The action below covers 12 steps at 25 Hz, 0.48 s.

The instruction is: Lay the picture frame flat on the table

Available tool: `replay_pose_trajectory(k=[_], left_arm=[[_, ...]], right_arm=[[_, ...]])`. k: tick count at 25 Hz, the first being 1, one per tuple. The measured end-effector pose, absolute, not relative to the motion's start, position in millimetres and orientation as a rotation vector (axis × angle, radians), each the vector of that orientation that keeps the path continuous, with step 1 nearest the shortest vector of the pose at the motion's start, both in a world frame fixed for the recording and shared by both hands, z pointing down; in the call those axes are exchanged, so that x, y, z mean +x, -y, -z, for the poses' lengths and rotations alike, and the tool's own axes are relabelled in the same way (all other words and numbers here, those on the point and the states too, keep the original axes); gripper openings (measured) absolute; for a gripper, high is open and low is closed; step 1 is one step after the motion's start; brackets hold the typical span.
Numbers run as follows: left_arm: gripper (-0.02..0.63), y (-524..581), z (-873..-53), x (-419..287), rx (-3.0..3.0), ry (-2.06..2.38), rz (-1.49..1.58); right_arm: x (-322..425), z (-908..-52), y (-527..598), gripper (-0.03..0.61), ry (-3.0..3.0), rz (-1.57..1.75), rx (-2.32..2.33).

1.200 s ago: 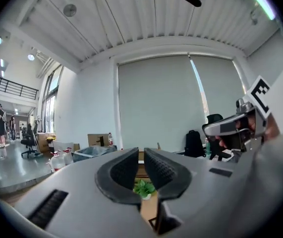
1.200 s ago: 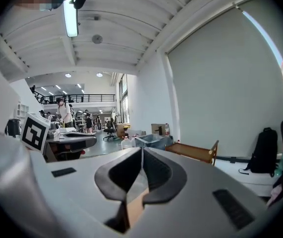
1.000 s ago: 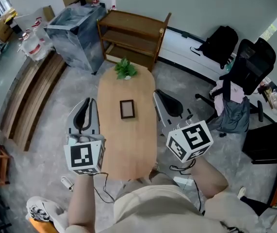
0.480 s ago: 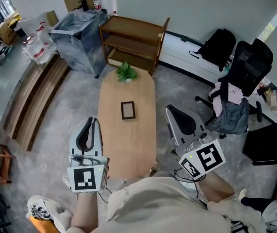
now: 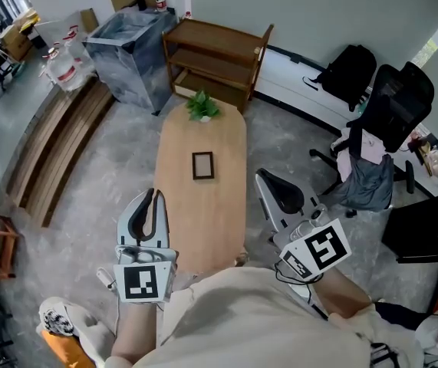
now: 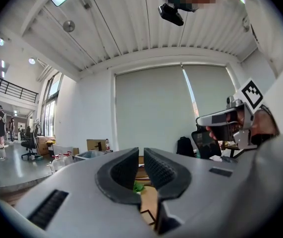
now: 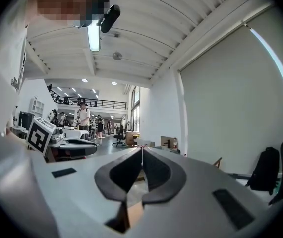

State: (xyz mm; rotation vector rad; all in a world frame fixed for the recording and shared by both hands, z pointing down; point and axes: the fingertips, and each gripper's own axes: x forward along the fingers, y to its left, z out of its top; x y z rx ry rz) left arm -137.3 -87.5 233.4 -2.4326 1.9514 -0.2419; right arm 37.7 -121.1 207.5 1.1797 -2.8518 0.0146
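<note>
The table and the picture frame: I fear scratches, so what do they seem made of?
The table looks like light wood or wood-look laminate with a matt finish: the top is an even tan with no glare. The picture frame could be dark wood or plastic. It shows a thin dark border round a greyish pane, but it is too small to tell which.

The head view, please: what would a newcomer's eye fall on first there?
A small dark picture frame lies flat near the middle of the long wooden table, with a green plant at its far end. The left gripper and the right gripper flank the table's near end, both empty.
</note>
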Motion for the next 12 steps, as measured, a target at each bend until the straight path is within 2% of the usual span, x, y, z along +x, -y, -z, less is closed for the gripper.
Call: replay_pose_trajectory(k=[12], left_arm=[[0.032,78.0,-227.1,-132.8,-2.43,-1.939,0.233]], right_arm=[[37.5,-211.9,114.9,0.002,2.852,-0.043,1.175]])
